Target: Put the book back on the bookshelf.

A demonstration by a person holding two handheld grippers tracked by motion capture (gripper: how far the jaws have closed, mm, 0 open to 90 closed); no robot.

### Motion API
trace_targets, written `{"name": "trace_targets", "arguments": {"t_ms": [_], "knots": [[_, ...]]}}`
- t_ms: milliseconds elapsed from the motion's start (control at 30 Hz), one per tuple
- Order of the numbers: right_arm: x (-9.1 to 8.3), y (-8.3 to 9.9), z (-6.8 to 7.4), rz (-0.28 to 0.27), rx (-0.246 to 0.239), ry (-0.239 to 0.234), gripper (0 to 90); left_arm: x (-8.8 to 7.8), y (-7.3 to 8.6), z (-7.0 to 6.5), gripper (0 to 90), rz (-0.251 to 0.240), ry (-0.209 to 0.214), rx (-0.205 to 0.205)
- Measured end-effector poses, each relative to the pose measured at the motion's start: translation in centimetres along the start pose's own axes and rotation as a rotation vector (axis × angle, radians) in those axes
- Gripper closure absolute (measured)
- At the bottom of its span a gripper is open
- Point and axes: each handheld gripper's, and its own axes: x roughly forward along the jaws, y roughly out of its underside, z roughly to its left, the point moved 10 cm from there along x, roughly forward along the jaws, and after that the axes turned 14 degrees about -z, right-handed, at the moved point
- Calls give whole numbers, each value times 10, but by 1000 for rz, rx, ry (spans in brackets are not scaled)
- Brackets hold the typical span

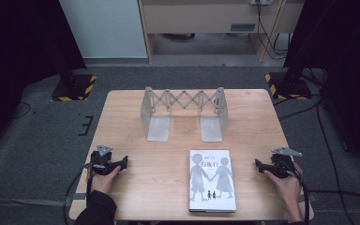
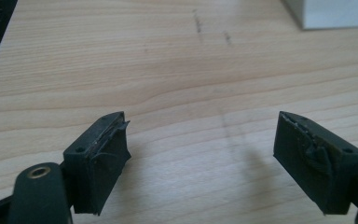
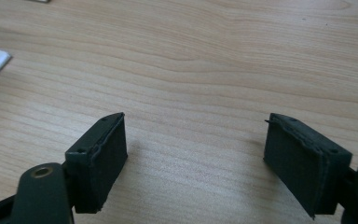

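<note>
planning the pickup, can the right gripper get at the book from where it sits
Probably yes. The right gripper rests open beside the book, with bare table between them. The bookend rack stands farther back, out of the way.

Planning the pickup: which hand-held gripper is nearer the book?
Right. The right hand-held gripper sits just off the right edge of the book; the left hand-held gripper is farther off, across bare table.
</note>
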Motion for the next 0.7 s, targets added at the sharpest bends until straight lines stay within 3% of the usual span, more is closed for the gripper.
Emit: {"name": "trace_targets", "arguments": {"t_ms": [167,333,367,467,600,700], "knots": [[-8,-10,7,-40,11,-19,229,-5,-6,-10,170,-27,13,14],[-14,-22,18,-92,7,-34,219,-8,-13,-21,172,-65,41,-13],[-15,-24,20,-96,11,-40,220,-9,-16,-26,179,-89,58,-31],[-16,-26,24,-100,12,-52,220,-10,-18,-30,192,-101,76,-52],[-16,-27,33,-87,40,-105,214,-11,-22,-38,210,-117,97,-60],[-17,-28,35,-92,42,-114,223,-12,-25,-45,215,-134,115,-70]]}}
